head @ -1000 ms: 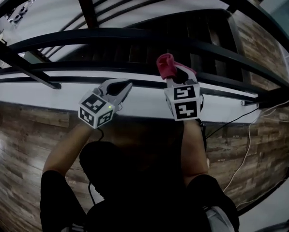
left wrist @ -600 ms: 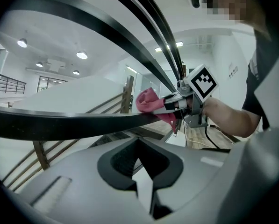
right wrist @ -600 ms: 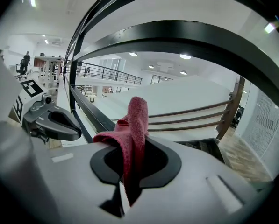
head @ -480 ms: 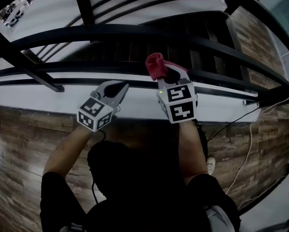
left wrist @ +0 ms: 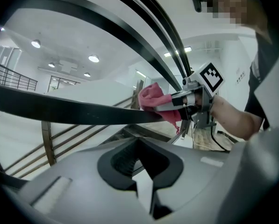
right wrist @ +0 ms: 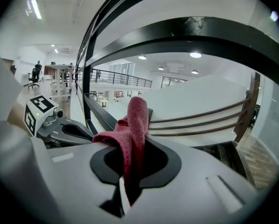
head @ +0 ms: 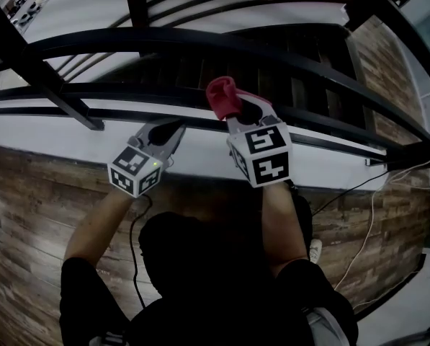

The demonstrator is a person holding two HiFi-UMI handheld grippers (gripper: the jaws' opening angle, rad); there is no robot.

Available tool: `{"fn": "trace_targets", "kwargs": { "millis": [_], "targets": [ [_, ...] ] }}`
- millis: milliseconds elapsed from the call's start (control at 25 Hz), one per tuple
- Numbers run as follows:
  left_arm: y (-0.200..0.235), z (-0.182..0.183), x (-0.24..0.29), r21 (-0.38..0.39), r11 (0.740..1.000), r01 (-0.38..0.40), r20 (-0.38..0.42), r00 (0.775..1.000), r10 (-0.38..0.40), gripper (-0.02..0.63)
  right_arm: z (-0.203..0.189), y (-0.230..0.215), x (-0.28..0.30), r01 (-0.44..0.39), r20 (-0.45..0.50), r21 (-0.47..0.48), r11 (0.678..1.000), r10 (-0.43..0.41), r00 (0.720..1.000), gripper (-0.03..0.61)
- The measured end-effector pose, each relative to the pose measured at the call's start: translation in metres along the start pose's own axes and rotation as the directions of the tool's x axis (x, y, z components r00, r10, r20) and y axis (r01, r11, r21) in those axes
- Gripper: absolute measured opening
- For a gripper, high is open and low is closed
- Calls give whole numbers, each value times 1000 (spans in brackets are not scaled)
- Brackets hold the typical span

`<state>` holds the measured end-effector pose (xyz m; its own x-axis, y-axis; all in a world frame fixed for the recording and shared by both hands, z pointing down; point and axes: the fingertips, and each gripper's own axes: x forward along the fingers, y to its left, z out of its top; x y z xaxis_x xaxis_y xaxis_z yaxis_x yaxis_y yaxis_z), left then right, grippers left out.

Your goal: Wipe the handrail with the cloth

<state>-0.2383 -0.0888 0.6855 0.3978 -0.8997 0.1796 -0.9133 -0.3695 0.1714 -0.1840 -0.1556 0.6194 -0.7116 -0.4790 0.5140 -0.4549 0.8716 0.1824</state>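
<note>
The handrail point(left wrist: 60, 108) runs across in front of you. Your left gripper point(head: 173, 130) is closed w/ nothing in it, near the rail. Your right gripper point(head: 240, 114) is clamped on the red cloth point(head: 222, 98), which touches the rail. Looks like mid-wipe. Next: slide the cloth along, keeping contact.

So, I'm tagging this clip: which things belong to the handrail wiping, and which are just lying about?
In the job: red cloth; right gripper, shut on it; black handrail.
Just about: left gripper, shut and empty; white cable on the wooden floor; staircase.
</note>
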Motion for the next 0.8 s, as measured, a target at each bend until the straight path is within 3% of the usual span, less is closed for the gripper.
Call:
{"fn": "trace_targets", "kwargs": {
  "millis": [320, 800],
  "targets": [
    [16, -2, -14, -25, 1000, -10, 23, 1000, 10, -2, 12, 16, 9, -6, 11, -31, 1000, 6, 1000, 41],
    [57, -11, -56, -61, 991, -121, 50, 991, 124, -2, 48, 76, 39, -81, 27, -105, 991, 85, 996, 41]
  ]
}}
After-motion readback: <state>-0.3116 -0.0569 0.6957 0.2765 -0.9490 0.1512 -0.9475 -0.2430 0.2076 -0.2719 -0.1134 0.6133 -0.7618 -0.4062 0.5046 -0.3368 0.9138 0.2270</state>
